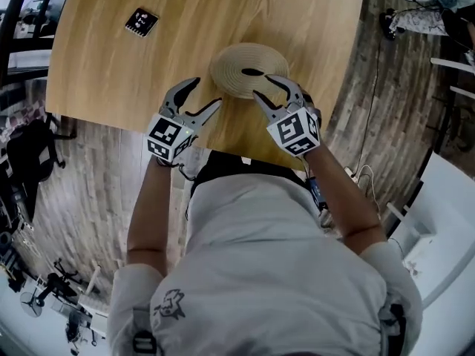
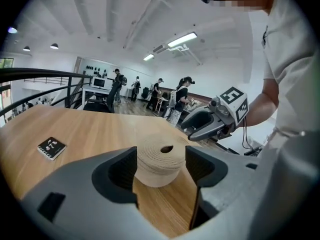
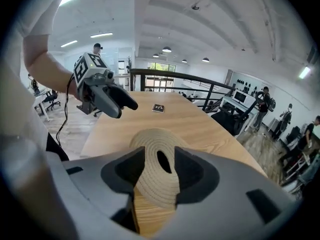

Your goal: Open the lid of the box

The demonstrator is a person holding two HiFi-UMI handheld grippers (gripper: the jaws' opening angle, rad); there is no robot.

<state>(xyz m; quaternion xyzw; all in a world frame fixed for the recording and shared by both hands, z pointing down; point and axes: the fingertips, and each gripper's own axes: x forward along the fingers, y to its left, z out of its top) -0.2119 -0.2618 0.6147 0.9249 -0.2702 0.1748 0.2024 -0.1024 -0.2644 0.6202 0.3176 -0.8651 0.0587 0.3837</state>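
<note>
A round woven box (image 1: 249, 69) sits on a pale wooden table (image 1: 119, 65), near the edge closest to the person. Its coiled lid (image 2: 161, 151) is closed and slightly overhangs the body below. A small dark oval opening (image 1: 252, 71) marks the lid's centre.

The box lies ahead of both sets of fingers and between the two grippers. The left gripper (image 1: 208, 91) is beside the box on the person's left. Its two fingers are spread wide and hold nothing. In the left gripper view the box fills the gap between the jaws but stands beyond the tips, with bare table in between. The right gripper (image 1: 263, 86) is at the box's near right side. Its fingers are also spread wide and empty, and the tips are just beside the lid's rim. No view shows them touching it.

Far beyond the left fingers, a small black card (image 1: 141, 22) lies on the table, well apart from the box.

This looks like the approach step, with no grip taken yet. The next move probably calls for one gripper to close around the body and steady it. The other would then pinch the lid's overhanging rim and lift it straight up. Because the box looks light, it may slide or rise with the lid if it is not held.
</note>
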